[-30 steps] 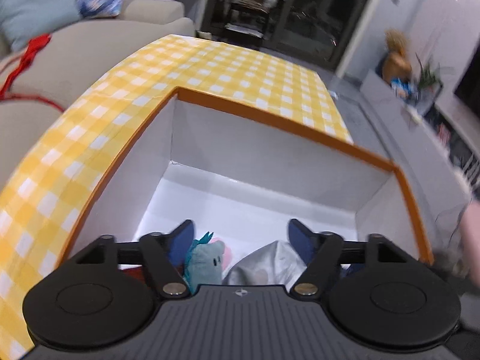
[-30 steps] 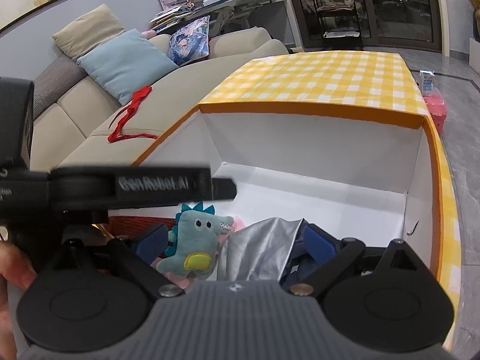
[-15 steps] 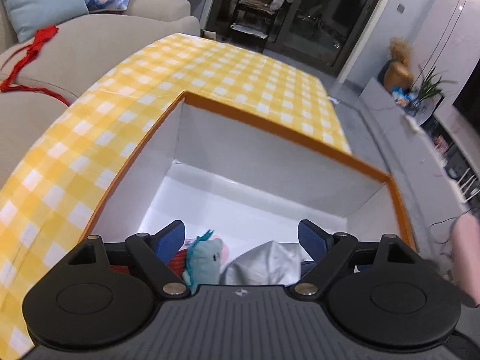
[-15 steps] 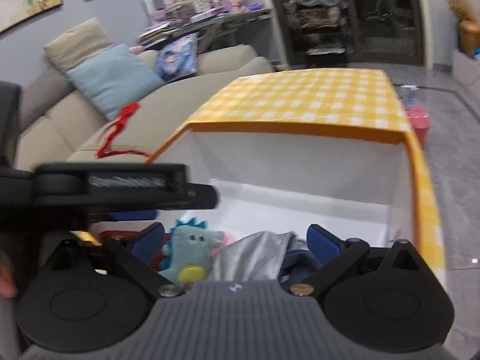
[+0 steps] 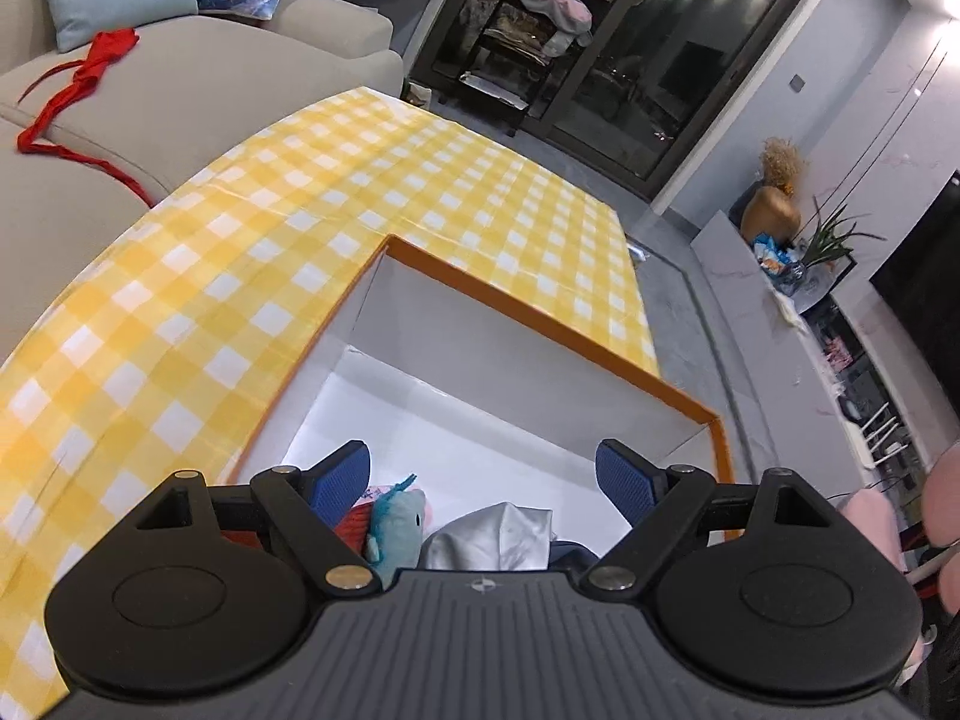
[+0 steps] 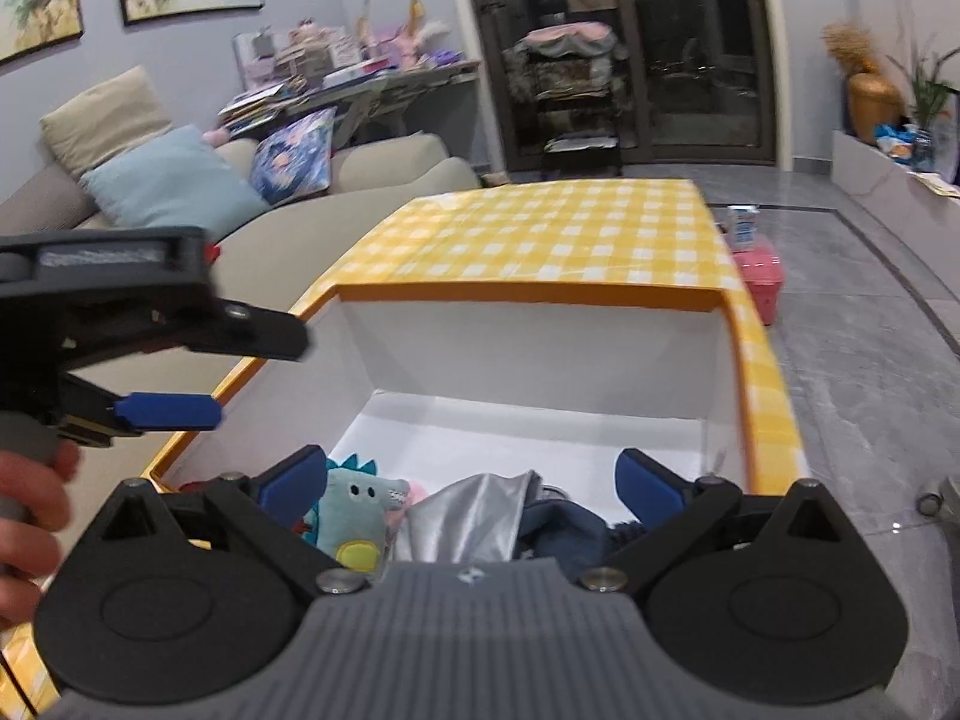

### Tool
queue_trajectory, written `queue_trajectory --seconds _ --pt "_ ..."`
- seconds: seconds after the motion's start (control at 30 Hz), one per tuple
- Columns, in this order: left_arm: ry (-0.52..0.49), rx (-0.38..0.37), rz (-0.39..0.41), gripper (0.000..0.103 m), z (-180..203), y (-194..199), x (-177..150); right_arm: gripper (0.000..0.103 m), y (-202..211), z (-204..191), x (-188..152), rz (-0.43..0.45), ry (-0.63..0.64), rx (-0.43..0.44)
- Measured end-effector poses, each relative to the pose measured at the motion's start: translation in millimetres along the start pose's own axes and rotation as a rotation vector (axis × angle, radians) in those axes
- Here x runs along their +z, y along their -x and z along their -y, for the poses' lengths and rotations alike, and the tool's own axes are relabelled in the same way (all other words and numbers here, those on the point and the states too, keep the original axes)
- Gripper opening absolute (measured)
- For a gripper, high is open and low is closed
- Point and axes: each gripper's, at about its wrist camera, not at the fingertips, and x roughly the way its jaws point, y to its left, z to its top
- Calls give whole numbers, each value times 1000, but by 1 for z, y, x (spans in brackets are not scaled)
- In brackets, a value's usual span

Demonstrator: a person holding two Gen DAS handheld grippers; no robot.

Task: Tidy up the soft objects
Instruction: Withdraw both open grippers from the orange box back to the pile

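A big white box (image 6: 540, 354) with an orange rim sits on the tabletop (image 5: 180, 312), which has a yellow and white checked cloth. The soft things lie at the bottom of the frame in both views, in the near end of the box. The blue-green dinosaur toy (image 6: 351, 516) stands almost upright, its long side running up and down in the frame; in the right wrist view its spiky head is on top, its face looks at the camera, and its yellow tummy is at the bottom. Just to its right lies a shiny silver cloth (image 6: 468, 516), bunched up with its point toward the top of the frame, and a dark blue cloth (image 6: 564, 531) lies beside that. In the left wrist view the dinosaur toy (image 5: 396, 522) shows its side, with the silver cloth (image 5: 498, 534) to its right. The left gripper (image 5: 483, 477) has its blue fingers (image 5: 339, 477) spread wide with nothing held. The right gripper (image 6: 474, 480) also has its fingers (image 6: 651, 480) wide apart and holds nothing. The left gripper (image 6: 165, 411) shows at the left of the right wrist view, with a hand (image 6: 30, 516) below it. A beige sofa (image 5: 198, 78) with a red ribbon (image 5: 84, 84) is at the upper left.
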Motion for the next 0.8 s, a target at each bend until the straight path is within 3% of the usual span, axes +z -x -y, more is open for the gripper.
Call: queue_trajectory --seconds 0.1,0.17,0.33,0.53,0.67,0.8 --pt "17 -32 -4 94 -5 15 2 100 19 -2 -4 40 -29 -27" --pt "-13 -13 10 94 -2 26 0 100 36 -9 -7 86 -35 -53" --pt "-102 20 25 94 12 47 -3 100 74 -30 -16 90 -48 -60" --pt "-93 11 27 94 24 80 -12 100 115 -45 -37 113 -44 -67" --pt "-45 10 39 94 26 106 -23 100 144 -43 -58 177 -78 -167" --pt "-54 46 26 94 37 117 -37 100 160 -36 -81 151 -115 -202"
